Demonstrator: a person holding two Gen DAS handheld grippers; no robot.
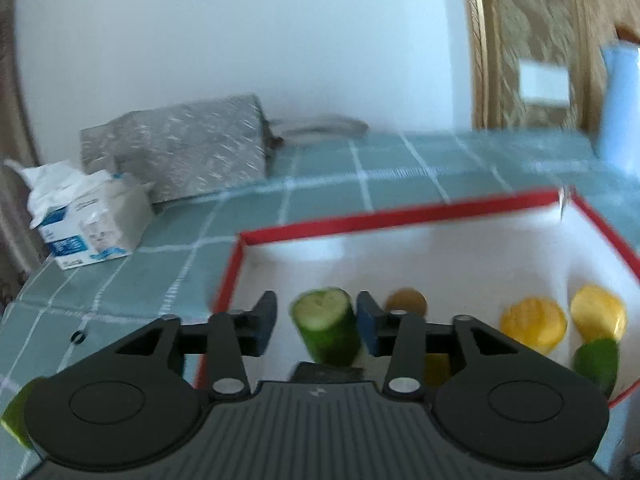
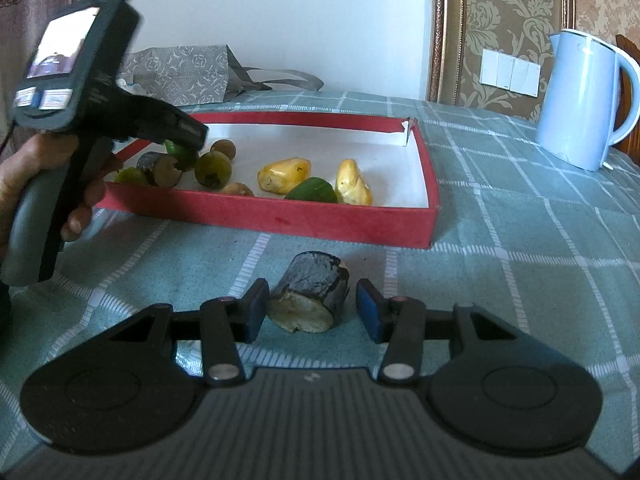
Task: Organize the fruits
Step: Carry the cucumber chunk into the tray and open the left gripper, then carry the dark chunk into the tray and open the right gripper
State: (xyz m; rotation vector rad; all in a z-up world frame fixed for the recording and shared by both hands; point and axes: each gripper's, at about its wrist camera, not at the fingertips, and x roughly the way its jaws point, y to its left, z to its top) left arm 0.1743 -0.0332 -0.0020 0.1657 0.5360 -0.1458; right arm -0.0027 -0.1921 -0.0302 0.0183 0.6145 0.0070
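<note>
In the left wrist view, a cut cucumber piece (image 1: pixel 326 328) stands between the fingers of my left gripper (image 1: pixel 316 322), over the near left part of the red-rimmed white box (image 1: pixel 400 212). The left pad stands clear of the cucumber, so the gripper is open. From the right wrist view, the left gripper (image 2: pixel 188 148) hangs over the box's left end. My right gripper (image 2: pixel 310 312) is open around a dark-skinned fruit chunk (image 2: pixel 308 300) lying on the tablecloth; a gap shows at the right pad. Yellow fruits (image 2: pixel 284 174), a green piece (image 2: pixel 314 190) and round greenish fruits (image 2: pixel 214 168) lie in the box.
A light blue kettle (image 2: pixel 580 100) stands at the far right of the checked tablecloth. A grey patterned bag (image 2: pixel 180 72) lies behind the box and a tissue box (image 1: pixel 88 220) sits at the far left. A green fruit (image 1: pixel 16 412) lies outside the box. A hand (image 2: pixel 24 176) holds the left gripper.
</note>
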